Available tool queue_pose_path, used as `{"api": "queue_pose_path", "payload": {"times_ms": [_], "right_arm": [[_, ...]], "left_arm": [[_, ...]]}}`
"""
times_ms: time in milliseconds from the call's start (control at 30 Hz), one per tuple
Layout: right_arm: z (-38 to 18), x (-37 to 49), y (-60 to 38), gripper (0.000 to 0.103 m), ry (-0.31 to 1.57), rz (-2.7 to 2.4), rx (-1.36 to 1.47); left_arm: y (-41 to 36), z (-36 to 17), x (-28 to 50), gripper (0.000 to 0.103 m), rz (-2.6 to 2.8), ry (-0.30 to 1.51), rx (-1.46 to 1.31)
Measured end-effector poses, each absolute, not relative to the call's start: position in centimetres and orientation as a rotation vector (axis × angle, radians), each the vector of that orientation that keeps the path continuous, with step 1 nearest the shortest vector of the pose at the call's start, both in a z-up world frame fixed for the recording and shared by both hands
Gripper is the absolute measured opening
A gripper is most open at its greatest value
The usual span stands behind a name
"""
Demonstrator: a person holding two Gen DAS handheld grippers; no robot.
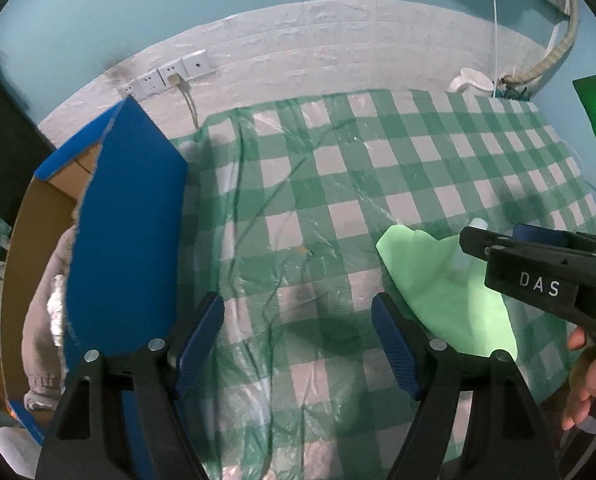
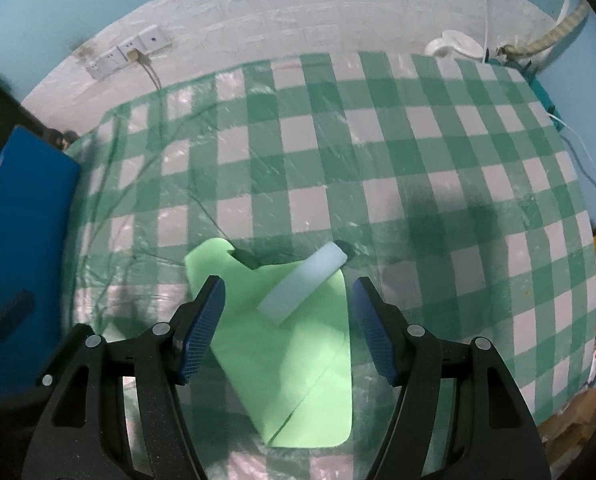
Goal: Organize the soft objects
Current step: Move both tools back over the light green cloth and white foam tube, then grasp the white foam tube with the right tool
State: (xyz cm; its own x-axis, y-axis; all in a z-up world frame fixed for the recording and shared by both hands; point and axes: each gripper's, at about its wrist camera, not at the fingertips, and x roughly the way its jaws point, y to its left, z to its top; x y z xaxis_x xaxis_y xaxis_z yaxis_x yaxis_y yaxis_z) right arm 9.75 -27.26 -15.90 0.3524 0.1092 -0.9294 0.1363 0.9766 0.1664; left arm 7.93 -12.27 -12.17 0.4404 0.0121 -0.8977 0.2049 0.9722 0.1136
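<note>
A light green foam sheet (image 2: 293, 360) lies flat on the checked tablecloth (image 2: 378, 168), with a pale white foam strip (image 2: 304, 282) resting across its upper part. My right gripper (image 2: 287, 328) hangs above the sheet, open, nothing pressed between its pads. In the left wrist view the same green sheet (image 1: 446, 292) sits at the right, partly covered by the right gripper's black body (image 1: 538, 276). My left gripper (image 1: 298, 344) is open over bare cloth between the sheet and a blue cardboard box (image 1: 125, 232).
The blue box stands at the table's left edge, its flap (image 1: 129, 184) up, with a beige soft garment (image 1: 41, 320) inside. Wall sockets (image 1: 165, 76) and a cable run along the white wall behind. A person's hand (image 1: 590, 380) holds the right gripper.
</note>
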Motion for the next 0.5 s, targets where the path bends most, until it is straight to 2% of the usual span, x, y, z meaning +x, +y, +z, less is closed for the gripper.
{"api": "queue_pose_path", "payload": {"times_ms": [200, 500], "right_arm": [[-17.4, 10.2, -27.4, 0.067, 1.241, -0.01, 0.223], [-18.8, 11.0, -26.8, 0.057, 1.26, -0.007, 0.198]], "left_arm": [[-13.2, -14.2, 8.7, 0.077, -0.125, 1.146, 0.24], [-13.4, -16.2, 9.5, 0.077, -0.121, 1.186, 0.246]]}}
